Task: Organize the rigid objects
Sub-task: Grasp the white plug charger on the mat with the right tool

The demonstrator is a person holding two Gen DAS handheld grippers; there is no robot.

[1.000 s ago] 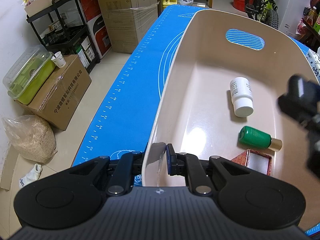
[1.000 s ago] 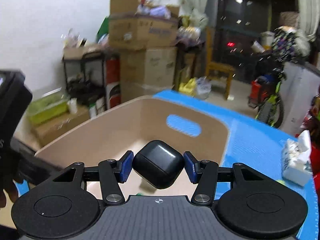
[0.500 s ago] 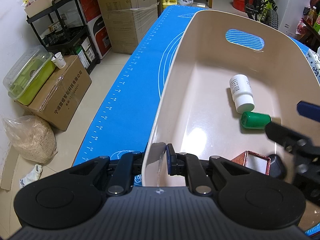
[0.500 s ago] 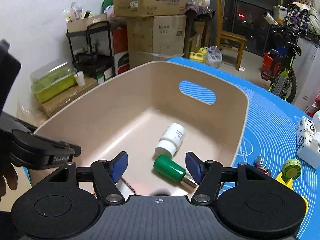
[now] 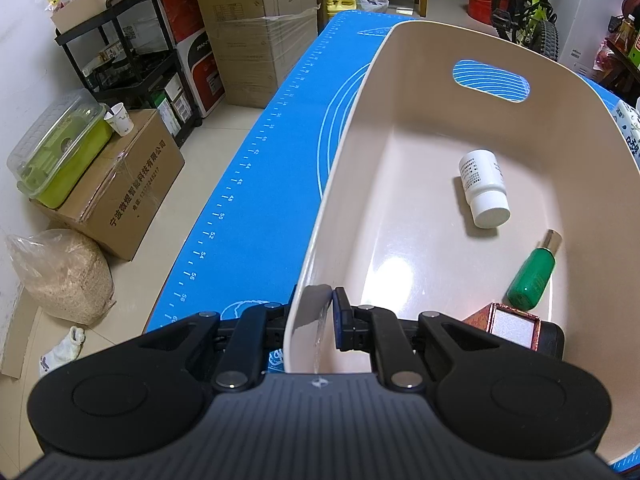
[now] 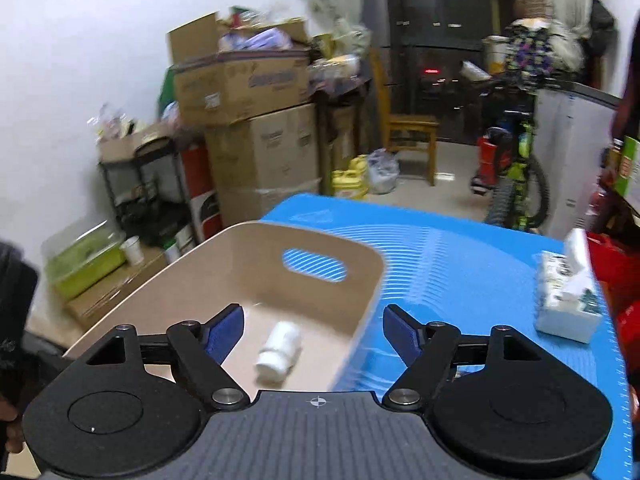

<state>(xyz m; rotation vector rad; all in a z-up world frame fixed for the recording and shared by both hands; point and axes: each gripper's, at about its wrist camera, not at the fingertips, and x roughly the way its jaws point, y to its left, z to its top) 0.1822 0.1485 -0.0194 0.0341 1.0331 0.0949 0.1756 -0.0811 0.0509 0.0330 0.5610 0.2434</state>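
Note:
A beige bin [image 5: 360, 128] stands on the blue mat [image 5: 256, 184]. My left gripper [image 5: 316, 316] is shut on the bin's near rim. Inside the bin lie a white pill bottle [image 5: 482, 188], a green bottle [image 5: 534, 274], a small red-framed box [image 5: 506, 322] and a black case [image 5: 554, 338] partly hidden behind my gripper. My right gripper [image 6: 314, 330] is open and empty, raised above the bin's [image 6: 224, 276] right rim. The white bottle [image 6: 280, 350] shows between its fingers.
A tissue pack [image 6: 568, 292] lies on the mat [image 6: 460, 256] at the right. Cardboard boxes [image 5: 128, 184], a black shelf rack [image 5: 120, 68] and a sack [image 5: 64, 276] stand on the floor to the left. A bicycle [image 5: 528, 8] stands at the back.
My right gripper opened and let the black case drop into the bin, then lifted up and away to the right. The green bottle was knocked round. My left gripper stayed put.

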